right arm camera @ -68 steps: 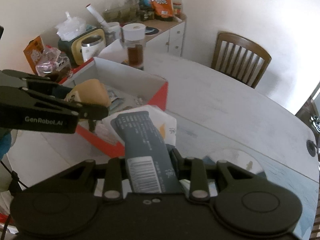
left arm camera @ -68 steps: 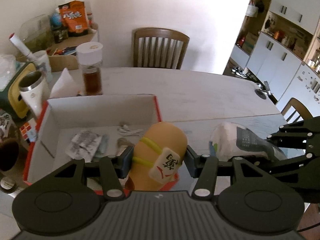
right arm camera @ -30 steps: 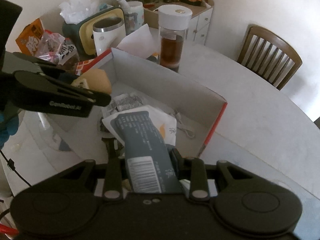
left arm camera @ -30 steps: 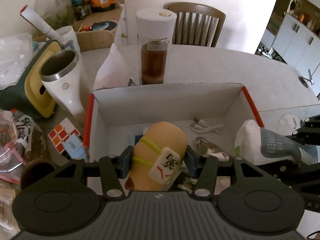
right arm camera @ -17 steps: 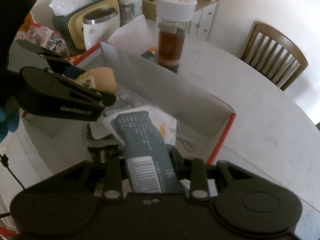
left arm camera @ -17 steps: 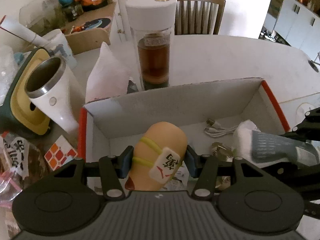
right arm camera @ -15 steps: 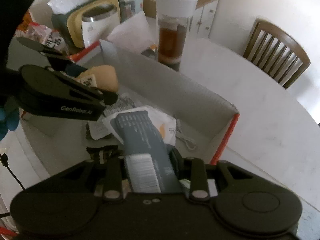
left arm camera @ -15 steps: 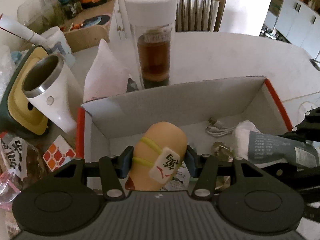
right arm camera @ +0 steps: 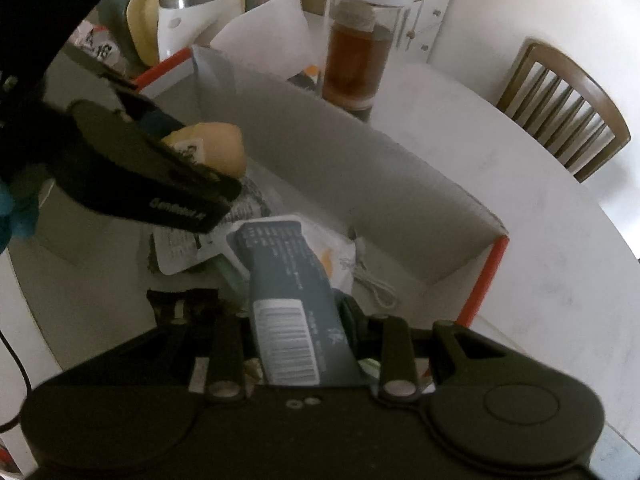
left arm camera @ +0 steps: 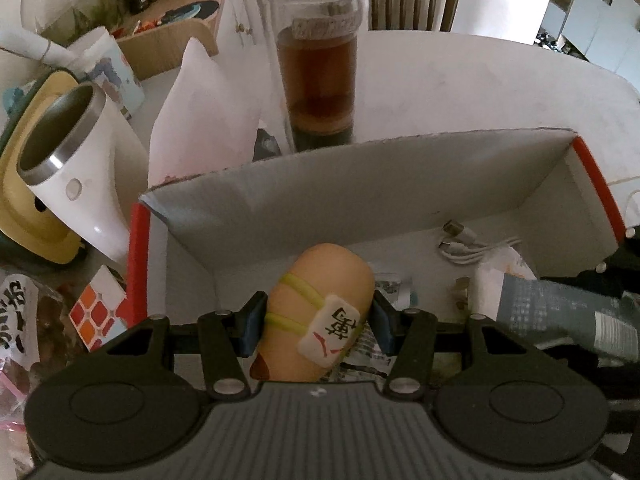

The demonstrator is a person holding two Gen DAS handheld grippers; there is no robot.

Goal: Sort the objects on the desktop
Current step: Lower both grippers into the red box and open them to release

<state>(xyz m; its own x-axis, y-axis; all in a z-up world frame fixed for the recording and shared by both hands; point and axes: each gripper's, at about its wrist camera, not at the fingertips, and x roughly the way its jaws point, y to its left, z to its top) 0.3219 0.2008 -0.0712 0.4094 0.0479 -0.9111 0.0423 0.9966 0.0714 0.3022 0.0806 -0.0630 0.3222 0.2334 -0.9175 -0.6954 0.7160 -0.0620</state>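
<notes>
Between the left gripper's [left arm camera: 318,320] blue pads: a tan rounded toy [left arm camera: 320,304] with two yellow-green bands and a white mahjong-style tile on its front. Pads press both flanks, so it's clamped, pointing steeply down over the open cardboard box [left arm camera: 360,184] with red edges.

Right gripper [right arm camera: 296,320] is clenched on a flat grey-and-white packet [right arm camera: 292,276], barcode label facing the camera. Packet sticks out forward past the fingertips, also over the box interior. In the left view that packet [left arm camera: 560,312] shows just right of the left tongs, level with the toy.

Below/ahead of both tongs, on the box floor: a white coiled USB cable [left arm camera: 476,244] toward the far right corner, printed paper or foil wrappers [right arm camera: 180,248] under the toy. Other items underneath are too dark to identify.

Beyond the box's far wall, dead ahead of the left tongs: a clear tumbler of brown liquid [left arm camera: 320,76] with a white lid, touching or just behind the wall, can't tell which. Left of it a white folded sheet [left arm camera: 200,108], then a white steel-rimmed mug [left arm camera: 68,176] tilted in front of a yellow-and-green container [left arm camera: 24,220]. Rubik's cube [left arm camera: 100,312] sits just outside the box's left red edge, beside the left tongs. Wooden chair [right arm camera: 560,116] at the far side of the white table [left arm camera: 500,92].
</notes>
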